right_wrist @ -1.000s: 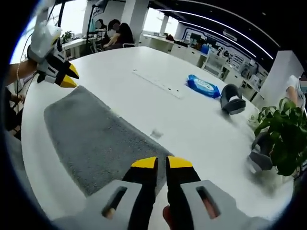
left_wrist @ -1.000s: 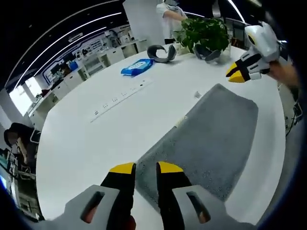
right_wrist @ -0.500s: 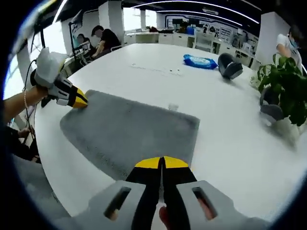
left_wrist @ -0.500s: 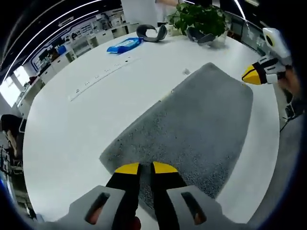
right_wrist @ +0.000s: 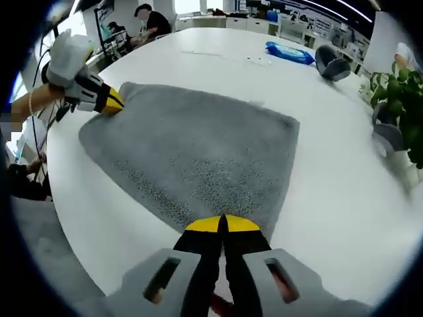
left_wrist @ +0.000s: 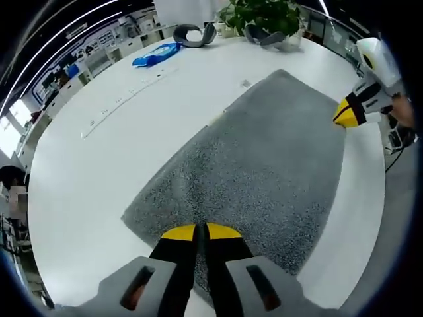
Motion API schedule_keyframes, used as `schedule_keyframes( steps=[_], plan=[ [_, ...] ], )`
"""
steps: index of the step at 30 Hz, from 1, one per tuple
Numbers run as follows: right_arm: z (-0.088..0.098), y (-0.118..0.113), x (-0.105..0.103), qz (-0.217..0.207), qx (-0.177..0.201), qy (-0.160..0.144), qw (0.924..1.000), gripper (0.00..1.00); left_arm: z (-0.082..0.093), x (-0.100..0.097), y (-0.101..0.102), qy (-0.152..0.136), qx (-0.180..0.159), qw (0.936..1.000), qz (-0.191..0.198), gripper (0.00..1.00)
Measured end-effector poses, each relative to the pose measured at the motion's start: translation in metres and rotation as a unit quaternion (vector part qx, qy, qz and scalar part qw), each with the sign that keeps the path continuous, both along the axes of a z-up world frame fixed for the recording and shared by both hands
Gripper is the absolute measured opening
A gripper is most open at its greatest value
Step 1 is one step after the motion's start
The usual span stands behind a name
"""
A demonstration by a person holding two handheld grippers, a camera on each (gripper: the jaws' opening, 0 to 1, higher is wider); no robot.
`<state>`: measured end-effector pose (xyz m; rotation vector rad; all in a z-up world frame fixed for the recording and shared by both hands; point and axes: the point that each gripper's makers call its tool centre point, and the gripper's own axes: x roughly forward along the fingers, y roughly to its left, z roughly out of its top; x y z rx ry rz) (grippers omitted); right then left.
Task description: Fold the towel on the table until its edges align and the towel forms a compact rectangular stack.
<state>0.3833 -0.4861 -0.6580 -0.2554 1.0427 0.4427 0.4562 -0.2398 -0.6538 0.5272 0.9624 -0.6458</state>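
I had both tongs closed on the near edge of the grey towel (left_wrist: pixel 258 165), which lay flat on the white table (left_wrist: pixel 86 185). My left gripper (left_wrist: pixel 201 232) pinched one near corner and my right gripper (right_wrist: pixel 221 224) the other. The towel's long axis ran from one gripper to the other, so the far edge lay straight ahead of both.

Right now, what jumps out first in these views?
The grey towel lying flat across the white table. Each gripper is at a near towel edge with yellow-tipped fingers together: left gripper, right gripper. Farther back sit a plant and a blue packet.
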Motion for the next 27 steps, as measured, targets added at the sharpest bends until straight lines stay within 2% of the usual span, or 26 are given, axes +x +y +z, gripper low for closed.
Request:
schedule_keyframes(
  steps=[6, 11, 19, 25, 27],
  plan=[
    [-0.001, 0.0, 0.0, 0.021, -0.022, 0.006, 0.9995, 0.0, -0.001, -0.001, -0.001, 0.017, -0.014, 0.9998, 0.003, 0.04],
    [-0.002, -0.001, 0.002, 0.007, -0.034, 0.046, 0.9983, 0.0, -0.002, -0.001, -0.003, 0.017, 0.005, 0.9998, -0.012, 0.03],
    [-0.004, -0.001, 0.005, 0.039, -0.069, 0.064, 0.9948, 0.0, -0.003, -0.005, -0.004, 0.008, 0.028, 0.9995, -0.006, 0.01],
    [-0.004, -0.003, 0.006, 0.046, -0.064, 0.083, 0.9934, 0.0, -0.002, -0.011, -0.002, 0.022, 0.029, 0.9993, -0.005, 0.01],
    [-0.004, -0.003, 0.006, 0.039, -0.053, 0.098, 0.993, 0.0, -0.002, -0.014, -0.001, 0.028, 0.026, 0.9993, -0.003, 0.01]
  ],
)
